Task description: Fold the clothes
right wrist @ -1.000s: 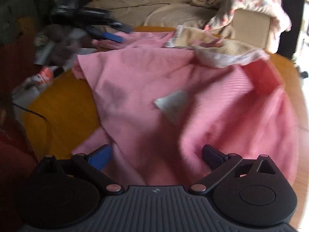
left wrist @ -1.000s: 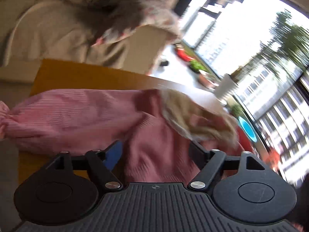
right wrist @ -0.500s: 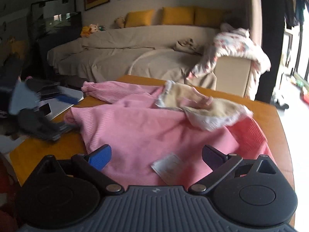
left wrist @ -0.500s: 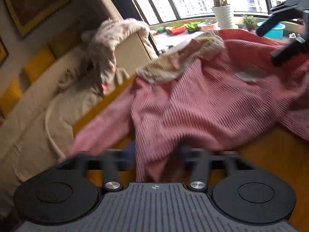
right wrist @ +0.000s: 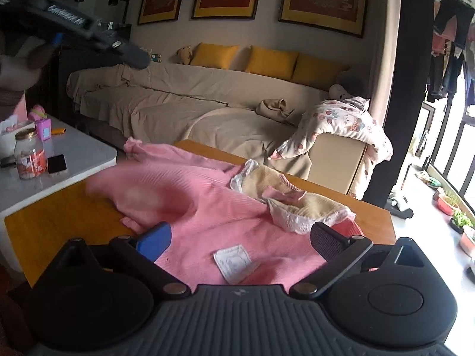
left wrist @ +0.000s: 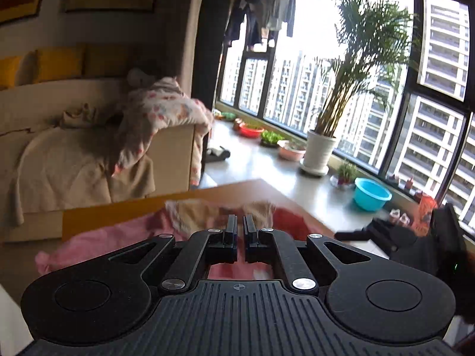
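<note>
Our left hand-held gripper (left wrist: 240, 231) tilts a little downward toward the window, its jaws pressed together; a slim gap shows between the fingers and we cannot tell whether any cloth is pinched there. In the right wrist view it appears blurred and raised at ten o'clock, well above the worktop (right wrist: 59, 216). Our right hand-held gripper (right wrist: 240, 234) angles down over the pink sweater (right wrist: 207, 204), jaws spread wide and pressing on nothing. The sweater lies across the orange worktop, its long axis running from seven o'clock toward one o'clock, one sleeve (right wrist: 154, 152) reaching to eleven o'clock, the cream collar (right wrist: 294, 204) toward one o'clock, and a white label (right wrist: 234, 262) showing.
</note>
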The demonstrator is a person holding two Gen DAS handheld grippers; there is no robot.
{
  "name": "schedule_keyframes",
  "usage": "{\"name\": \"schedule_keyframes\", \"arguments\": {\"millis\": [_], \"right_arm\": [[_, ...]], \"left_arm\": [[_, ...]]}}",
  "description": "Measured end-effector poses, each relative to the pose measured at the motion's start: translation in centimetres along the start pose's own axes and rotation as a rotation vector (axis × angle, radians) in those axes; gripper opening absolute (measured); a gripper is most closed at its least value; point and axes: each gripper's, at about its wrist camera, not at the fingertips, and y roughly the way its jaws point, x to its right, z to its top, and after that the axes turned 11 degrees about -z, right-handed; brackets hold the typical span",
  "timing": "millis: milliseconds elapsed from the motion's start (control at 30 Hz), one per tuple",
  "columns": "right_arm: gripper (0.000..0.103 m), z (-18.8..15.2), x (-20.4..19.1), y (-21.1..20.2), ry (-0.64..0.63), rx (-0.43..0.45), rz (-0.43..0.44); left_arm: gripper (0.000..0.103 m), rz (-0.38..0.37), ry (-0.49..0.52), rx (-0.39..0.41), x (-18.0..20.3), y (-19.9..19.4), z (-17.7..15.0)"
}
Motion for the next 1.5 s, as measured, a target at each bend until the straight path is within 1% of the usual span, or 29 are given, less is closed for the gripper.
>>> {"name": "schedule_keyframes", "arguments": {"millis": [33, 67, 100, 167, 200, 267, 333, 400, 467, 533, 567, 600, 633, 667, 700, 733, 833, 933, 1000, 1033, 1100, 1200, 1267, 1300, 1367, 1400, 1433, 1467, 1500], "right_arm": [[0.100, -0.3, -0.4, -0.1, -0.023, -0.002, -0.004], [0.100, -0.6, -0.8, -0.2, -0.045, -0.004, -0.007], [0.100, -1.0, -1.3, -0.2, -0.070, -0.011, -0.002], [0.098, -1.9, -2.2, -0.4, -0.118, -0.026, 0.008], [0.095, -2.3, -2.6, -0.4, -0.129, -0.040, 0.023], [0.087, -3.1, -2.9, -0.1, -0.123, -0.081, 0.048], [0.078, -3.8, -3.0, 0.5, -0.094, -0.130, 0.070], [0.074, -4.3, -2.6, 1.3, -0.044, -0.169, 0.080], [0.072, -4.6, -2.2, 1.8, -0.001, -0.190, 0.076], [0.072, -4.8, -2.0, 2.2, 0.031, -0.198, 0.067], [0.072, -4.7, -2.0, 2.3, 0.044, -0.191, 0.064], [0.072, -4.6, -1.9, 2.4, 0.056, -0.184, 0.060], [0.072, -4.5, -1.8, 2.5, 0.069, -0.177, 0.057], [0.072, -4.3, -1.6, 2.9, 0.091, -0.177, 0.058], [0.072, -4.2, -1.3, 3.3, 0.114, -0.178, 0.060], [0.072, -4.1, -0.8, 4.2, 0.144, -0.198, 0.053], [0.072, -4.2, 1.0, 6.8, 0.239, -0.265, 0.024], [0.072, -4.7, 3.0, 8.6, 0.316, -0.303, -0.017], [0.072, -5.1, 4.2, 9.3, 0.346, -0.306, -0.046], [0.072, -5.2, 4.7, 9.6, 0.356, -0.306, -0.062], [0.073, -5.6, 5.5, 10.0, 0.358, -0.307, -0.087], [0.073, -6.1, 6.3, 10.4, 0.327, -0.313, -0.126], [0.075, -6.5, 6.8, 10.4, 0.316, -0.318, -0.135], [0.076, -6.6, 7.0, 10.4, 0.312, -0.320, -0.138], [0.077, -6.6, 7.5, 10.3, 0.307, -0.329, -0.147], [0.077, -6.6, 7.7, 10.1, 0.302, -0.333, -0.151], [0.077, -6.5, 7.9, 9.7, 0.291, -0.333, -0.161], [0.077, -6.4, 8.0, 9.2, 0.280, -0.332, -0.169], [0.077, -5.9, 8.2, 8.4, 0.263, -0.311, -0.174]], "left_arm": [[0.009, 0.008, 0.006, -0.017, -0.3, 0.0, -0.9], [0.015, 0.016, 0.011, -0.034, -0.7, 0.0, -1.8], [0.032, 0.026, 0.024, -0.064, -1.2, 0.4, -3.0], [0.057, 0.045, 0.072, -0.143, -2.6, 1.9, -5.7], [0.059, 0.060, 0.104, -0.191, -2.8, 2.7, -7.2], [0.060, 0.089, 0.167, -0.287, -3.2, 4.3, -10.0], [0.063, 0.129, 0.244, -0.352, -2.7, 6.1, -12.4], [0.071, 0.160, 0.334, -0.374, -2.1, 7.9, -13.4], [0.073, 0.180, 0.415, -0.360, -1.1, 9.4, -13.7], [0.073, 0.182, 0.468, -0.340, -0.3, 10.8, -13.5], [0.071, 0.185, 0.495, -0.335, -0.2, 11.6, -13.4], [0.056, 0.193, 0.524, -0.336, -0.1, 12.5, -13.3], [0.042, 0.203, 0.523, -0.324, -0.2, 12.8, -12.7], [0.008, 0.214, 0.519, -0.311, -0.4, 13.2, -12.1], [0.005, 0.225, 0.516, -0.298, -0.5, 13.5, -11.5], [0.005, 0.235, 0.513, -0.285, -0.7, 13.8, -10.8], [0.004, 0.229, 0.373, -0.143, -1.6, 11.5, -6.1], [0.004, 0.117, 0.188, -0.020, -1.8, 7.2, -2.5], [0.004, 0.038, 0.113, -0.004, -1.2, 5.5, -2.4], [0.004, -0.004, 0.075, -0.020, -0.8, 5.0, -3.2], [0.004, -0.062, 0.002, -0.092, -0.1, 5.1, -5.6], [0.004, -0.102, -0.067, -0.241, 1.0, 6.3, -10.7], [0.004, -0.135, -0.117, -0.315, 1.4, 6.9, -13.2], [0.004, -0.164, -0.146, -0.347, 1.6, 7.1, -14.1], [0.006, -0.236, -0.191, -0.397, 1.8, 6.7, -14.8], [0.014, -0.266, -0.199, -0.411, 2.0, 6.6, -14.7], [0.019, -0.293, -0.196, -0.408, 2.0, 6.2, -14.2], [0.030, -0.320, -0.192, -0.405, 2.0, 5.8, -13.6], [0.042, -0.326, -0.175, -0.371, 1.7, 5.2, -12.5]]}}
